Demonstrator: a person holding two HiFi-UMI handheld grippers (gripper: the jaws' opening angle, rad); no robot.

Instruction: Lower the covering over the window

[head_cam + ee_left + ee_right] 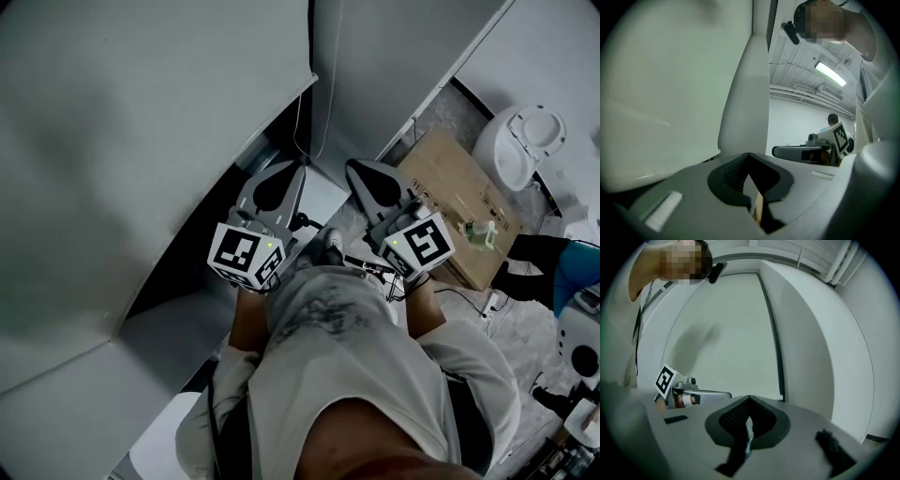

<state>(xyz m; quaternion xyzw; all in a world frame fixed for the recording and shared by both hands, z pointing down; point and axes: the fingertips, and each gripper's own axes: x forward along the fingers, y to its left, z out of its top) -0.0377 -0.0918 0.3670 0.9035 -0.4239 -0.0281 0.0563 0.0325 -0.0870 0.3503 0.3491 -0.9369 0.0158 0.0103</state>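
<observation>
The pale roller blind fills the left of the head view and hangs over the window, with its lower edge slanting toward the grippers. A thin cord drops beside the blind's edge down to my left gripper. In the left gripper view the left gripper has its jaws together at the tip, with the blind close ahead; the cord itself does not show there. My right gripper is level beside it, a little to the right. The right gripper has its jaws shut with nothing seen in them, facing the blind.
A white sill lies under the gripper tips. To the right on the floor are a cardboard box and a white rounded fixture. A white wall panel stands right of the window. Another person stands far off.
</observation>
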